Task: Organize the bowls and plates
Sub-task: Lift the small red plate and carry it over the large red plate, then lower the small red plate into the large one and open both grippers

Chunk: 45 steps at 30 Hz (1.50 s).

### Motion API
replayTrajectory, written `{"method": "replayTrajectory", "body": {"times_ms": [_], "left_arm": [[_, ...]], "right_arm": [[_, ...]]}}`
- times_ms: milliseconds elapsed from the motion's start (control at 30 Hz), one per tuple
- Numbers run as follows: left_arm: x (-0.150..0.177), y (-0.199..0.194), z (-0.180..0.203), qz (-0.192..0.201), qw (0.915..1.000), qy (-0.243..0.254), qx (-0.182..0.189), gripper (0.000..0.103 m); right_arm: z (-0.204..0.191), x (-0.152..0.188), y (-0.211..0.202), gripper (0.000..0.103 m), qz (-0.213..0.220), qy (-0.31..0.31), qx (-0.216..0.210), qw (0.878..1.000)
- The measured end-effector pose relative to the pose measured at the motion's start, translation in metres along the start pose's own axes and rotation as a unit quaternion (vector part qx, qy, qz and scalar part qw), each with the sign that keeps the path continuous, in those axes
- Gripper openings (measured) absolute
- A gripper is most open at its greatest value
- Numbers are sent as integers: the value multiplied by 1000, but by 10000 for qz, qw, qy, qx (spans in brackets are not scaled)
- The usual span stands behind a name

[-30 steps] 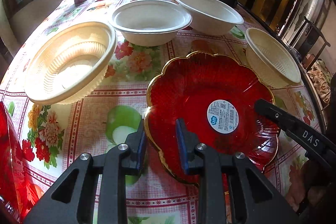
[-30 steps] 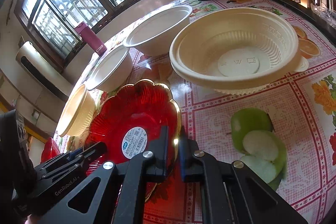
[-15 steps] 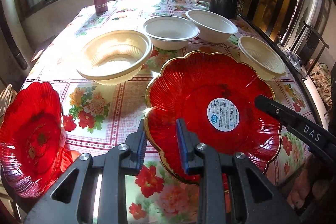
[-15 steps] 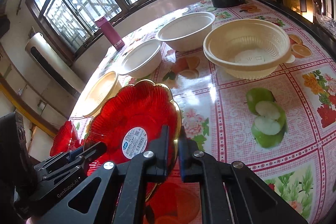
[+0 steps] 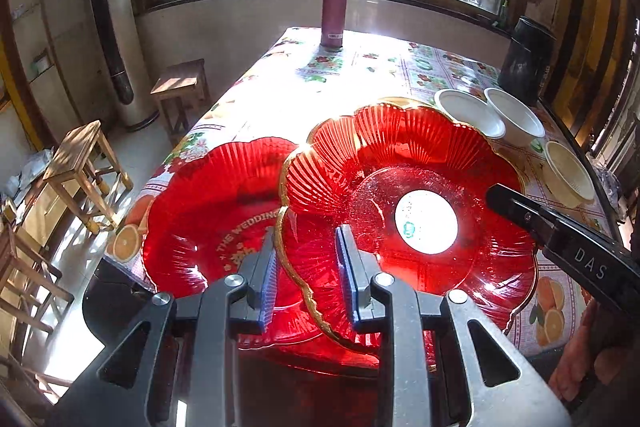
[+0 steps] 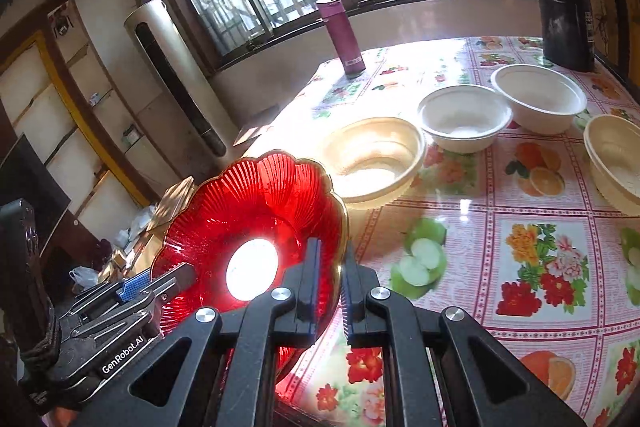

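Both tongs (image 5: pixel 307 275) grip red plate (image 5: pixel 404 211), tilted.

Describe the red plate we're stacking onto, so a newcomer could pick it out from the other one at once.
Start at the flowered table and come to its near left corner. A red scalloped plate lies flat there, partly under the gold-rimmed red plate that both tools hold above it. Unlike the held plate, with its white round sticker, it carries gold lettering that includes "THE WEDDING".
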State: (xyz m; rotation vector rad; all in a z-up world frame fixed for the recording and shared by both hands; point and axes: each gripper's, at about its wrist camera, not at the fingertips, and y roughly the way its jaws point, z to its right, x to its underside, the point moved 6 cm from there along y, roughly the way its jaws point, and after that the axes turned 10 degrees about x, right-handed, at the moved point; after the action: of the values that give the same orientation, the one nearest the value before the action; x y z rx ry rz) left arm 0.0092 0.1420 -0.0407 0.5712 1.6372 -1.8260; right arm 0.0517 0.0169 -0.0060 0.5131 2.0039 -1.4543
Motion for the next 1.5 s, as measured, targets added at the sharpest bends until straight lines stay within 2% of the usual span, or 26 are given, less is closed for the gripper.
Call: {"method": "replayTrajectory", "body": {"times_ms": [167, 367, 700, 833, 867, 900, 933, 1000, 1067, 1133, 1200, 1300, 1367, 1500], "left_arm": [[5, 10, -38, -129, 9993, -251, -251, 25], [7, 20, -62, -255, 9979, -441, -389, 26], [15, 35, -80, -536, 9957, -543, -520, 26], [15, 33, -82, -482, 9946, -333, -859, 28], [14, 30, -82, -441, 9939, -279, -972, 28], [12, 28, -83, -392, 9935, -236, -1038, 29], [11, 25, -83, -345, 9931, -215, -1101, 31], [8, 19, -88, -244, 9914, -266, -1254, 57], [5, 11, -91, -47, 9903, -314, -1352, 66], [1, 3, -91, 117, 9882, -320, -1490, 68], [-2, -4, -89, 255, 9880, -338, -1488, 76], [-5, -7, -77, 373, 9898, -321, -1338, 79], [-5, -5, -63, 360, 9922, -238, -1166, 79], [-5, 6, -27, 243, 9955, 106, -904, 79]], "right_arm": [[-43, 3, 28, 9, -206, -357, -16, 9991], [-70, 5, 55, 10, -341, -600, 56, 9976], [-83, 15, 80, 12, -492, -854, 193, 9950], [-89, 17, 79, 13, -341, -1044, 236, 9937], [-90, 16, 77, 20, -257, -1108, 302, 9931], [-88, 15, 76, 20, -185, -1126, 285, 9931], [-86, 14, 75, 20, -141, -1110, 245, 9934], [-81, 11, 69, 20, -45, -1038, 186, 9944], [-73, 8, 61, 21, 68, -958, 139, 9953], [-62, 5, 53, 31, 191, -804, 121, 9965], [-47, 3, 47, 36, 269, -641, 124, 9975], [-23, 3, 37, 40, 398, -473, 184, 9979], [-6, 3, 32, 49, 444, -401, 273, 9978], [26, 2, 19, 57, 580, -210, 364, 9974]]}}
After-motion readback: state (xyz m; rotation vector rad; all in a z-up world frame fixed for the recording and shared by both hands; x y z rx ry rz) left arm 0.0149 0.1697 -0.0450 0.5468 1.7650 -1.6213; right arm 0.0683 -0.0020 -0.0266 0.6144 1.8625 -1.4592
